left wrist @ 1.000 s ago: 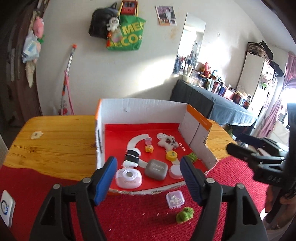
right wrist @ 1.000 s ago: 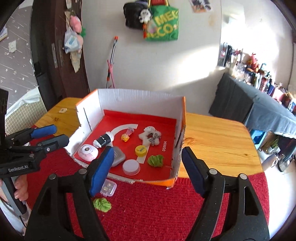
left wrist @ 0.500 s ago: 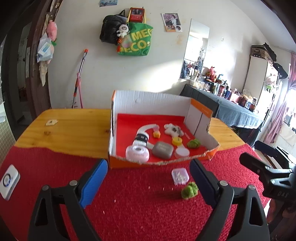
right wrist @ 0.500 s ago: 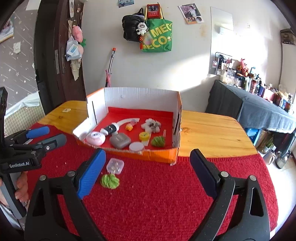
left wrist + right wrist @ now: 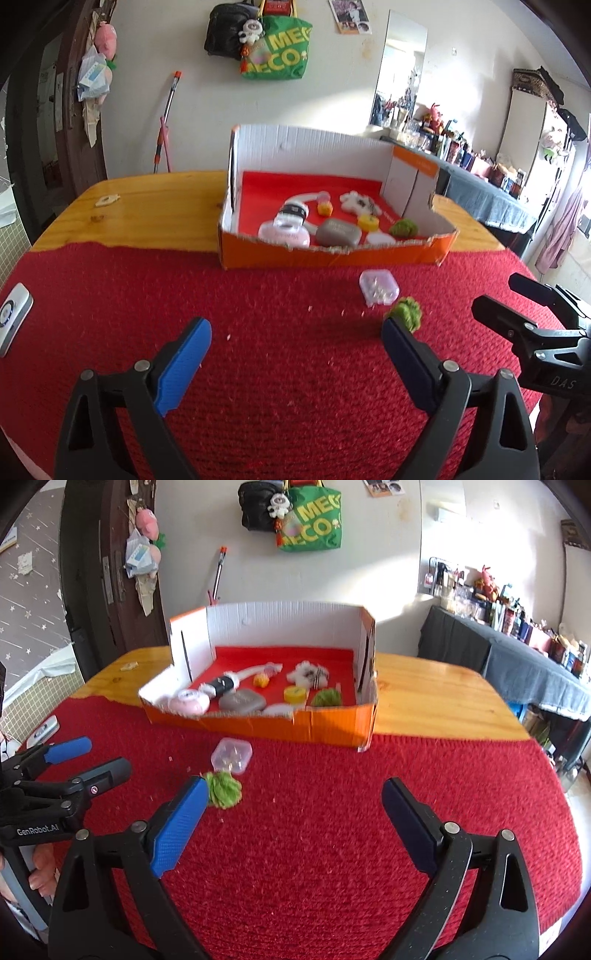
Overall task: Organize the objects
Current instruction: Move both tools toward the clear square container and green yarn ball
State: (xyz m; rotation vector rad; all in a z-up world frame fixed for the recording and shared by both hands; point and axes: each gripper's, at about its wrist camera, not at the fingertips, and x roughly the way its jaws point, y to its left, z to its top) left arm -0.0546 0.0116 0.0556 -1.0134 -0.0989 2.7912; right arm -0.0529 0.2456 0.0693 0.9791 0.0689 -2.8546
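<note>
The left tool (image 5: 295,343) is angling downward with its blue-padded jaws opening and nothing between them. The right tool (image 5: 293,805) is tilting down the same way, jaws spread wide and gripping nothing. A hand (image 5: 38,867) is clasping the left tool's handle, fingers wrapping round it beside the right tool.

A round wooden table (image 5: 155,206) has a red woven mat (image 5: 280,373) over its near half. An orange cardboard box (image 5: 332,254) with white inside walls sits partly on the mat and partly on the bare wood. On the mat near the box lie a small clear plastic case (image 5: 379,287) and, just beside it, a fuzzy green ball (image 5: 406,314). A white flat gadget (image 5: 13,316) lies at the mat's left edge. A small pale scrap (image 5: 107,200) lies on the wood.
</note>
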